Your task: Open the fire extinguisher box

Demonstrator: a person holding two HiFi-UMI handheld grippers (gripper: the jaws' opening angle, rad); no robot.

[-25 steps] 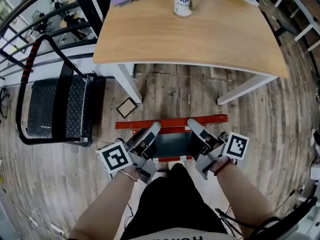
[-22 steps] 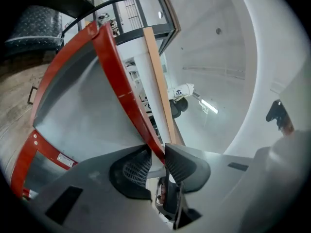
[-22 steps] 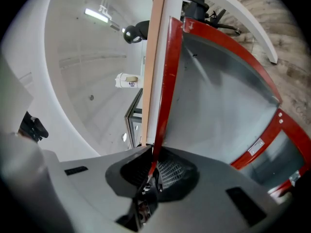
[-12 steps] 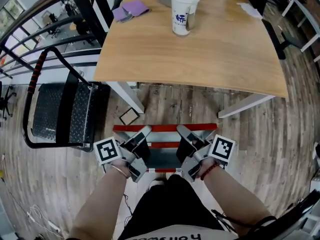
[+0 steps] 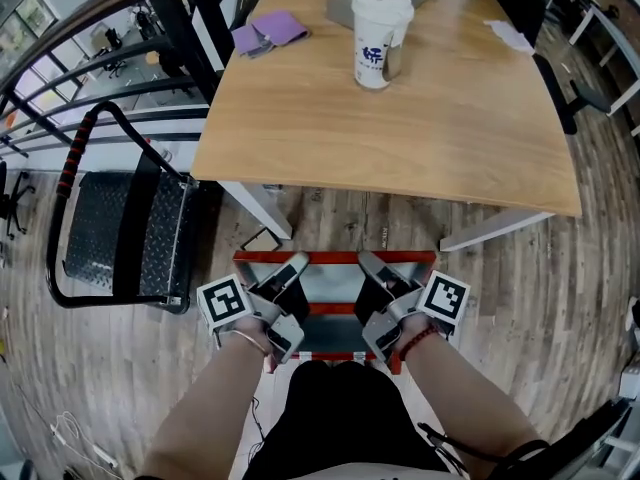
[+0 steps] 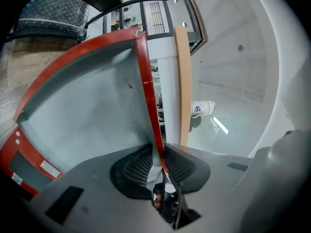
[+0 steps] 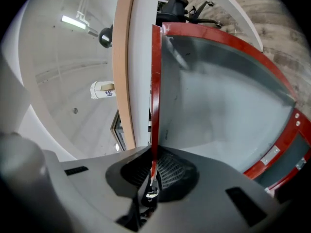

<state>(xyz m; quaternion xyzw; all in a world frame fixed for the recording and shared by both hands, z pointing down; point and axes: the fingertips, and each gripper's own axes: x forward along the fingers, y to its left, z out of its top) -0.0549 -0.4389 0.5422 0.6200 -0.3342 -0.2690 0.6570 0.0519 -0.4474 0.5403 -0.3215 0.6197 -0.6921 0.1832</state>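
L gripper point(image 6: 158, 161) & R gripper point(image 7: 153, 169), jaws narrow, each pinch the thin red rim of the raised lid point(image 5: 335, 282) of the fire extinguisher box point(image 5: 330, 333), red-framed w/ pale grey inner face spanning btwn them, wood table point(image 5: 400, 118) beyond the tips.

Shell: the left gripper point(image 5: 290, 265) and the right gripper point(image 5: 368, 261) are smooth grey plastic with rounded bodies.
Markers: the left cube point(image 5: 224, 304) and the right cube point(image 5: 446, 297) are white with black square patterns.
Fingers: the fingers point(image 6: 135, 167) are grey and carry dark ribbed mesh pads.
Wrists: a thin bracelet point(image 5: 246, 341) on the left, a red band point(image 5: 420, 340) on the right.
Clothes: black shorts point(image 5: 335, 408) and a light top point(image 5: 340, 471) with dark print.
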